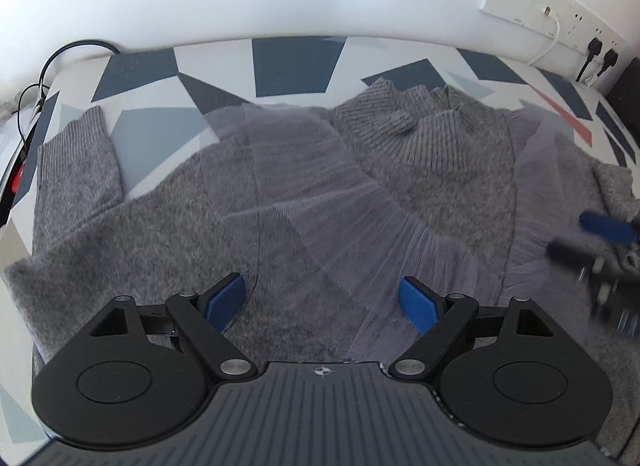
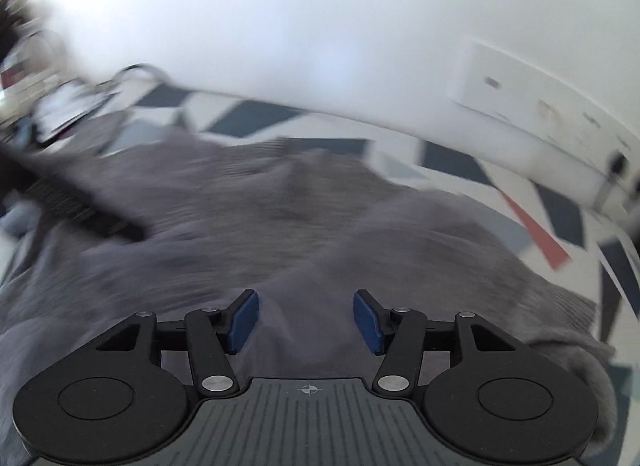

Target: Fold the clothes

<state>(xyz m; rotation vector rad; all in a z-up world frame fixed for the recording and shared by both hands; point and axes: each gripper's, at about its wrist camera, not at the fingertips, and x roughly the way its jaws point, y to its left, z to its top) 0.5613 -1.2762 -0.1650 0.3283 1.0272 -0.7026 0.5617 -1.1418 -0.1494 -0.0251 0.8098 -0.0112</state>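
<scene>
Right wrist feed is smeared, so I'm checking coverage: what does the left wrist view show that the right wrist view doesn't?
Left wrist only: the sweater's ribbed collar, a sheer tulle layer over the knit, the far sleeve cuff, and sharp wall sockets.

Right wrist only: the left tongs' body as a dark blur, and clutter by the far corner.

Both: the grey sweater on the patterned cloth, each view's own tongs open, nothing gripped.
</scene>
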